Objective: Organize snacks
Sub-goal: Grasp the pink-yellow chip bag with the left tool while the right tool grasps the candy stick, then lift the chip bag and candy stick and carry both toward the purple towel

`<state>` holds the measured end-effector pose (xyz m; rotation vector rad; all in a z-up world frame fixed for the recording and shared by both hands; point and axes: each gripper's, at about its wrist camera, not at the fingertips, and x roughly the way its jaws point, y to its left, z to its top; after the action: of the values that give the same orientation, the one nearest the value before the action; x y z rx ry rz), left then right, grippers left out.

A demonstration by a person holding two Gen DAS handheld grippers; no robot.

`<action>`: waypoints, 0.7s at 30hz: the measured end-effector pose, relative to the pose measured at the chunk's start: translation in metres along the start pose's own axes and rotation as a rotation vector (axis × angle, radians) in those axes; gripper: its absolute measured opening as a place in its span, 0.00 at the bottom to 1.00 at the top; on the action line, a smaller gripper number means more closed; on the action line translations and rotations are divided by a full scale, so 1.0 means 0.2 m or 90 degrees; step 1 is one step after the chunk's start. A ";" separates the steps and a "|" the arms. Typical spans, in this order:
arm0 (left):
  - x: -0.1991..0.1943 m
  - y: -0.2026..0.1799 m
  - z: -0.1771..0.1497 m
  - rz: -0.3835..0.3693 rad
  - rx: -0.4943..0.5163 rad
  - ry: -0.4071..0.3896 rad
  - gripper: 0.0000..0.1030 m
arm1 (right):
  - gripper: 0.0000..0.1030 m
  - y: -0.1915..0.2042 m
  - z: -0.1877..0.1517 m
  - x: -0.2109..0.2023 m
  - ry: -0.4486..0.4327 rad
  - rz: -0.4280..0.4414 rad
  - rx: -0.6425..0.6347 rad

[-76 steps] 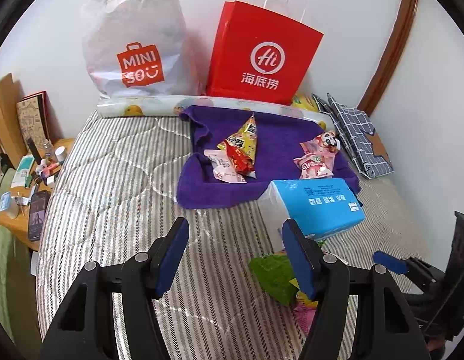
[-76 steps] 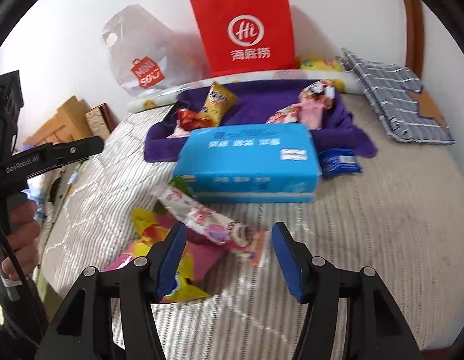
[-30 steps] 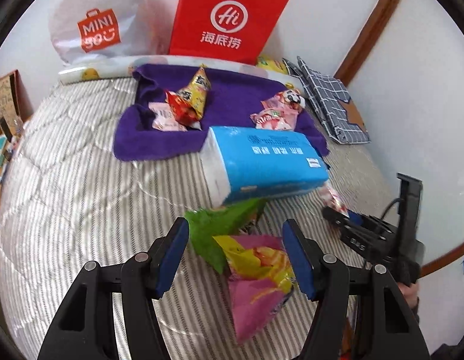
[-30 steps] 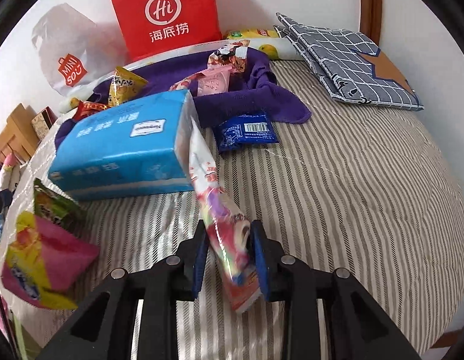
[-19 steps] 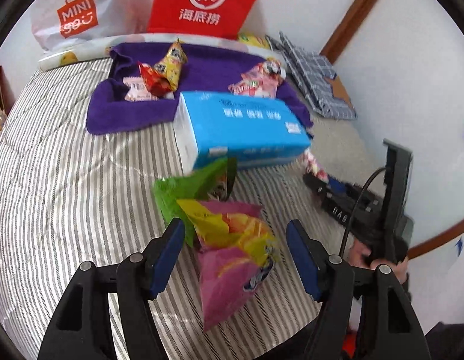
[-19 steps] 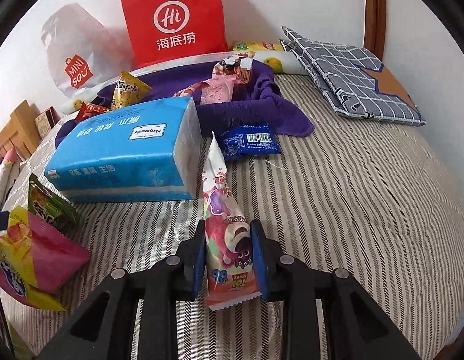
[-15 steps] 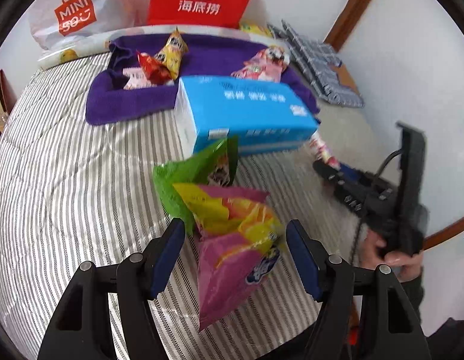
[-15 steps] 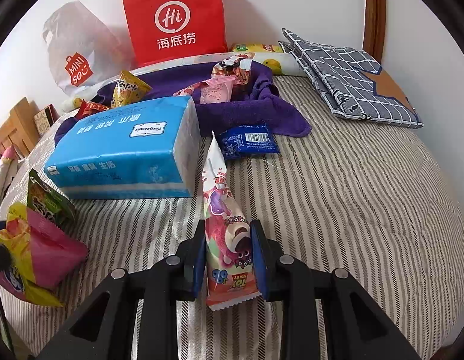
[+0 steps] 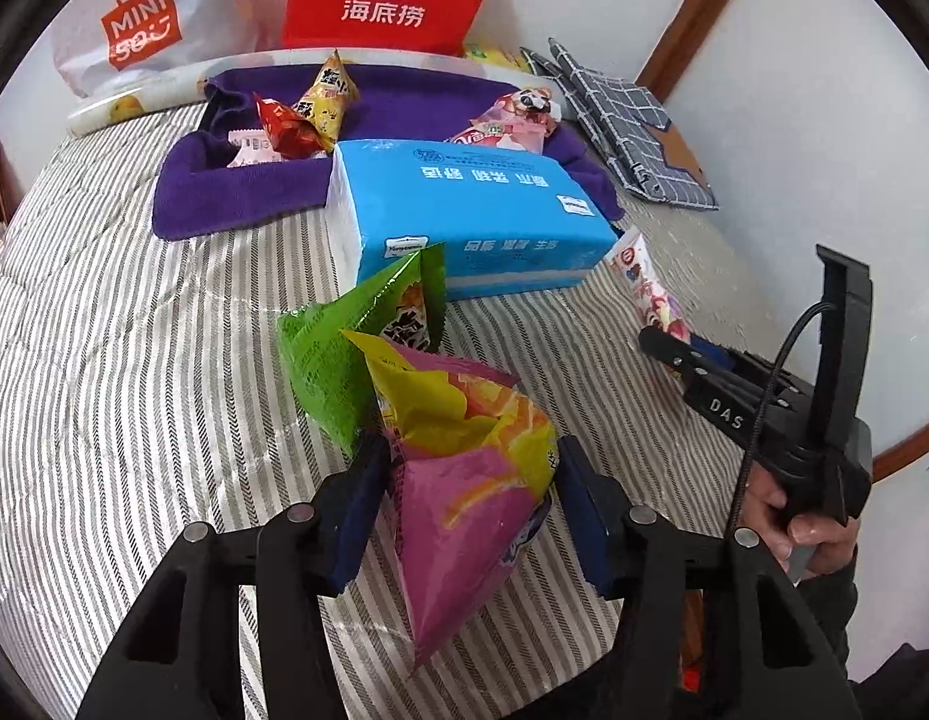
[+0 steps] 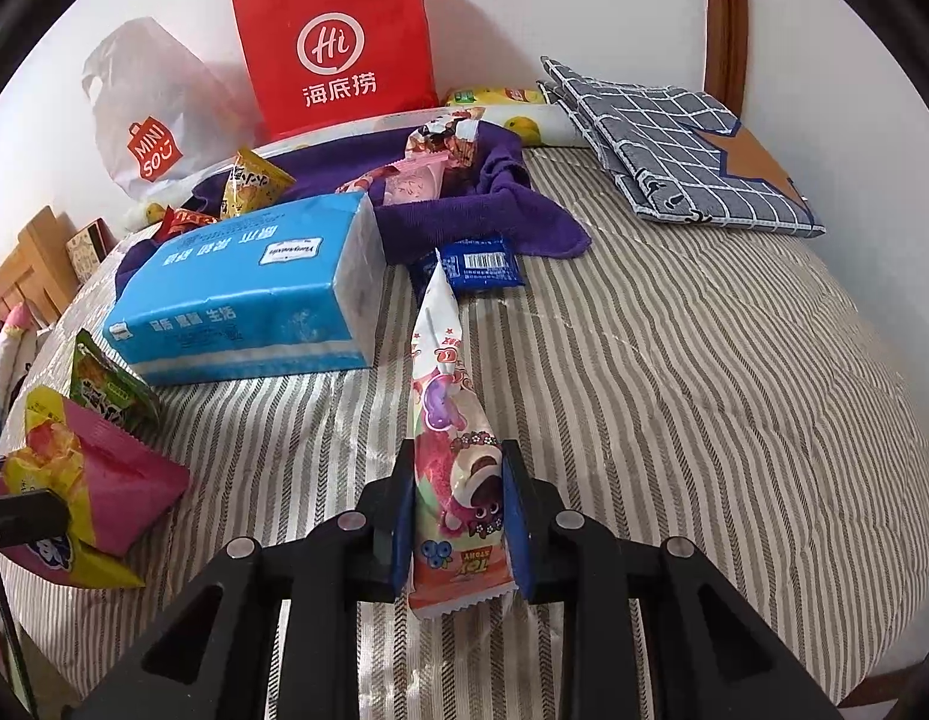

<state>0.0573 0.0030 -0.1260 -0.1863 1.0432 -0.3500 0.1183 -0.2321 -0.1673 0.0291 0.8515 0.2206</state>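
Note:
My left gripper (image 9: 470, 480) straddles a pink and yellow snack bag (image 9: 464, 480) on the striped bed; its pads touch the bag's sides. A green snack bag (image 9: 344, 354) leans just beyond it. My right gripper (image 10: 458, 498) is shut on a long pink cartoon snack packet (image 10: 449, 420), which also shows in the left wrist view (image 9: 644, 294). A purple towel (image 9: 236, 192) at the back holds several snacks. A blue wrapped snack (image 10: 479, 267) lies by the towel's edge.
A big blue tissue pack (image 9: 464, 210) lies mid-bed between the grippers and the towel. A red paper bag (image 10: 338, 42) and a white Miniso bag (image 10: 146, 114) stand against the wall. A folded checked cloth (image 10: 674, 144) lies at the right.
My left gripper has moved forward over the pink and yellow bag and narrowed around it. My right gripper closed on the long pink packet earlier and still holds it.

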 end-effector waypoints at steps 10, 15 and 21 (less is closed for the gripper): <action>-0.21 0.01 -0.03 -0.009 -0.011 -0.055 0.54 | 0.24 -0.01 -0.01 -0.02 0.010 0.001 0.029; -0.32 0.07 0.01 -0.006 -0.026 -0.090 0.53 | 0.24 0.00 0.02 -0.04 0.005 -0.013 0.020; -0.38 0.17 0.07 0.007 -0.048 -0.116 0.53 | 0.24 0.01 0.05 0.00 0.015 -0.025 0.011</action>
<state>0.0422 0.0634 -0.0675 -0.2757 0.8777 -0.2783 0.1251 -0.2304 -0.1604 0.0257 0.8765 0.1780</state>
